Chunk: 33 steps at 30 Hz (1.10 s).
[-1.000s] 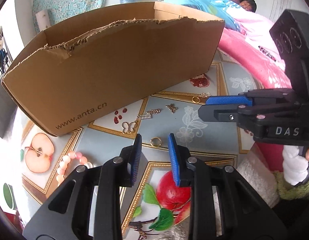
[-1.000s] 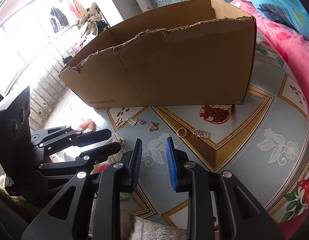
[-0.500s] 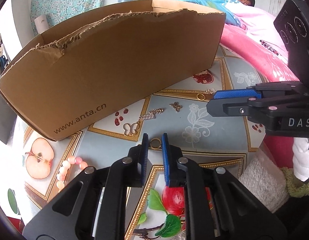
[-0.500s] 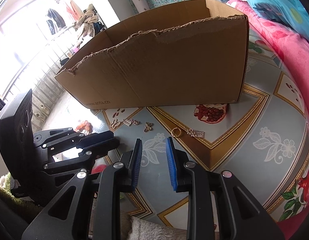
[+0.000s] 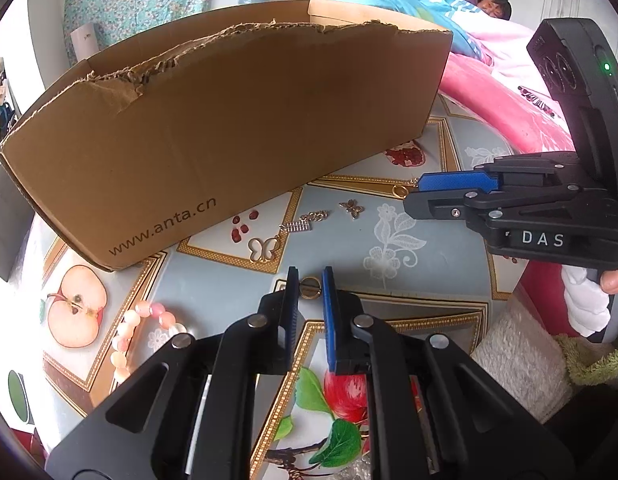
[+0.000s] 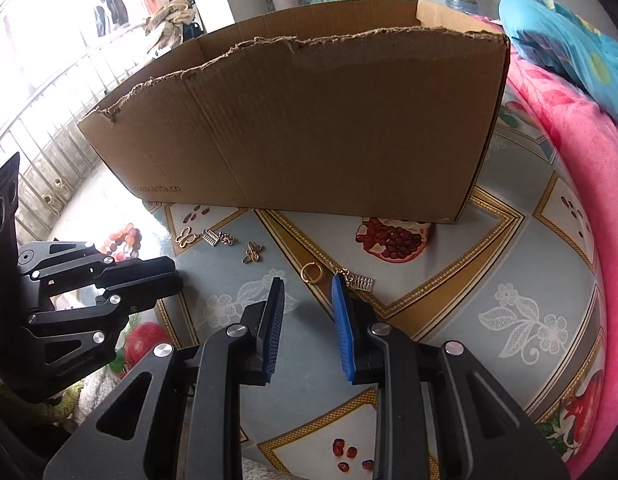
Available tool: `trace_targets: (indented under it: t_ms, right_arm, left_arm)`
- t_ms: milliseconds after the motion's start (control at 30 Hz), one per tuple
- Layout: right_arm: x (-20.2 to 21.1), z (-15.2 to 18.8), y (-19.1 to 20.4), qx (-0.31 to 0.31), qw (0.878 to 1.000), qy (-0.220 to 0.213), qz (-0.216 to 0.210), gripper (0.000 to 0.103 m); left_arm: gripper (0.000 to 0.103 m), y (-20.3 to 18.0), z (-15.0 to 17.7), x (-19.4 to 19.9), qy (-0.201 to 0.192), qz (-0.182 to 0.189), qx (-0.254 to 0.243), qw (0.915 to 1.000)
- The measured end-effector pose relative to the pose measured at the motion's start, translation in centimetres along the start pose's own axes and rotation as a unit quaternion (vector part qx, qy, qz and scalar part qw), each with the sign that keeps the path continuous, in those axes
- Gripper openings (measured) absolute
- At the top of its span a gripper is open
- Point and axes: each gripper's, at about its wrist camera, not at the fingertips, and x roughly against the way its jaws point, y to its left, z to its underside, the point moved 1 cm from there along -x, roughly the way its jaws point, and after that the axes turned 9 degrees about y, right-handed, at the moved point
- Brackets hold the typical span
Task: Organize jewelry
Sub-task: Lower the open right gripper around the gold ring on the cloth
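Note:
My left gripper (image 5: 310, 273) is shut on a small gold ring (image 5: 310, 289) that lies on the fruit-patterned tablecloth (image 5: 421, 280), its blue pads pressing both sides of it. My right gripper (image 6: 307, 286) is open with nothing between its fingers. Just beyond its tips lie a second gold ring (image 6: 312, 273) and an abacus charm (image 6: 361, 281). In the left wrist view the right gripper (image 5: 413, 196) hovers over that second ring (image 5: 399, 191). A butterfly-outline charm (image 5: 263, 249), a chained abacus charm (image 5: 303, 224) and a small butterfly charm (image 5: 351, 208) lie loose before the cardboard box (image 5: 229, 128).
A pink bead bracelet (image 5: 137, 328) lies at the left by the box corner. A pink blanket (image 6: 581, 168) borders the table on the right, and a person lies on the bed behind it. A fluffy white mat (image 5: 517, 364) sits at the near table edge.
My left jaws have closed in on the gold ring, and the gripper has edged forward over it. My right gripper has shifted toward the second ring and abacus charm and rolled slightly.

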Motion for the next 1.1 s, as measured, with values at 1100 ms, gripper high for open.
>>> trace_targets:
  t_ms: [1100]
  right_arm:
    - [-1.4,-2.2,1.5,0.034,0.999,-0.008,0.016,0.025]
  left_arm:
    - [0.011,-0.2,-0.1,-0.3,-0.003,-0.006,-0.002,1.0000]
